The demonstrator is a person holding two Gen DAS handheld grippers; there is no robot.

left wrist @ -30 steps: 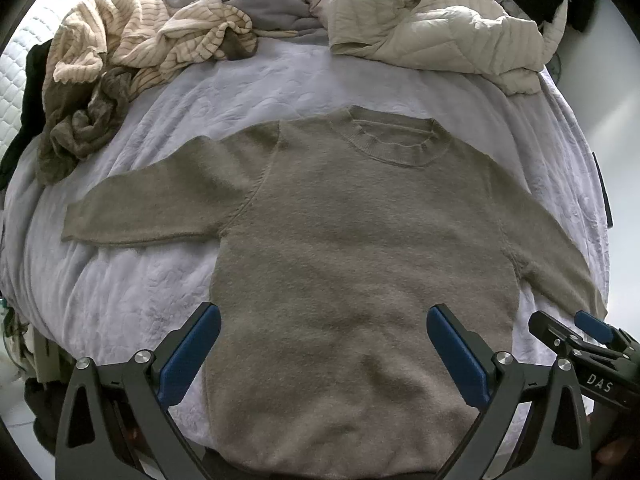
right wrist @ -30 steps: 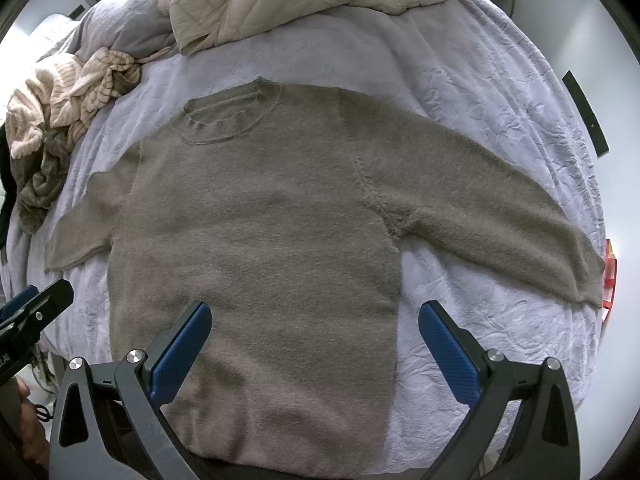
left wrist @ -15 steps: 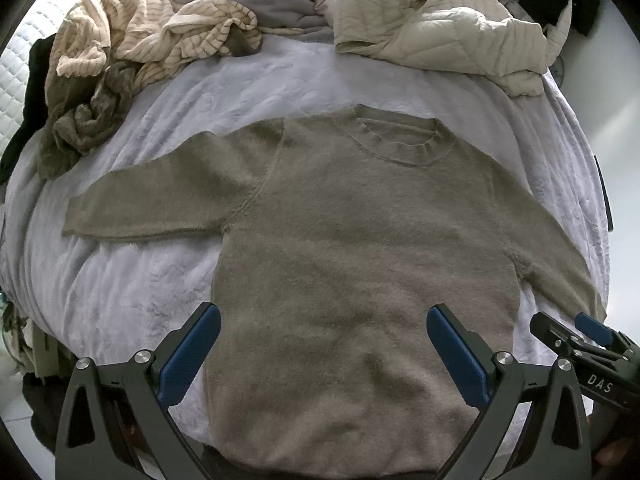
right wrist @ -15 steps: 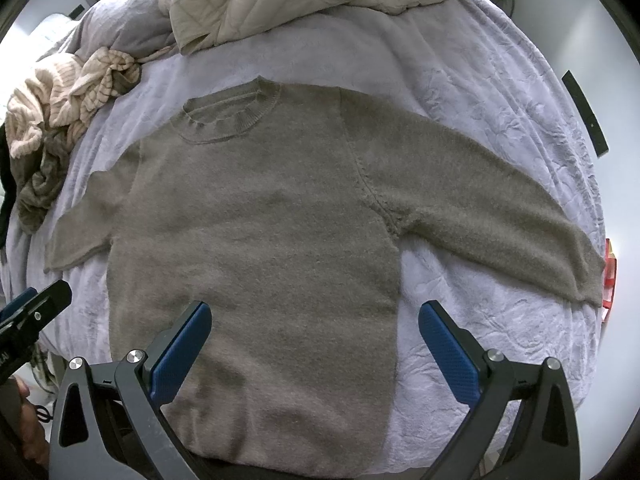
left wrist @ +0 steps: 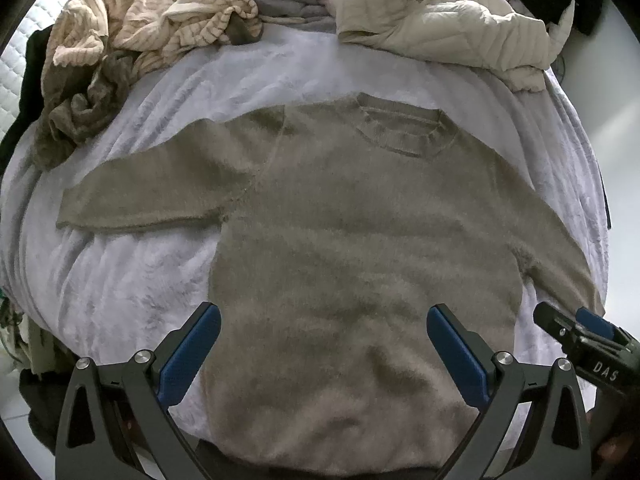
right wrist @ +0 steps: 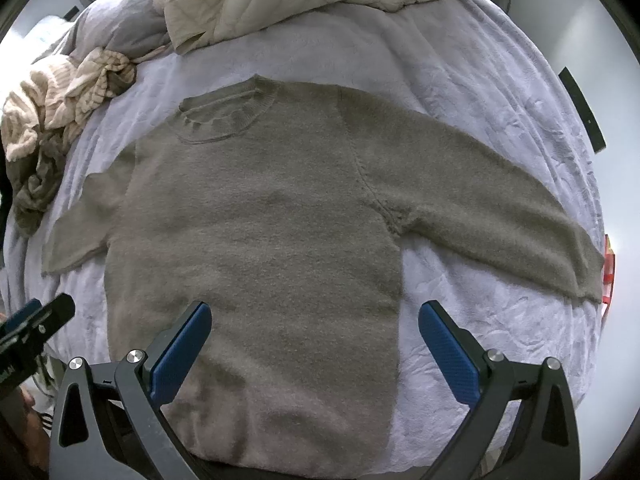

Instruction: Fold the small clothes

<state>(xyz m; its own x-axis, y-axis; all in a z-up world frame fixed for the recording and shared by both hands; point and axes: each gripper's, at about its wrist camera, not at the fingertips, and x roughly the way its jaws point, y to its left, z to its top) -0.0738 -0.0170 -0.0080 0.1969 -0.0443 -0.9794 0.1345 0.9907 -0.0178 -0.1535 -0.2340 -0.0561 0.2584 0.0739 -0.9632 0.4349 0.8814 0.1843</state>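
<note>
A taupe sweater [left wrist: 360,240] lies flat, face up, across the middle of the lavender bedspread [left wrist: 132,280], sleeves spread towards the side edges and hem at the near edge. The left gripper [left wrist: 324,344] and right gripper [right wrist: 314,340] hover above the hem, jaws apart and empty. A cream quilted jacket [left wrist: 440,20] and striped knitwear [left wrist: 120,32] are heaped along the far edge.

Both tools look alike. The left gripper [left wrist: 323,336] has two dark grey metal arms with triangular cut-outs, round silver screws at the joints, and blue ribbed pads [left wrist: 191,354] on the inner faces of its fingers. The right gripper [right wrist: 314,332] is built the same way. Seen from the left one, its black side carries the white letters DAS.
</note>
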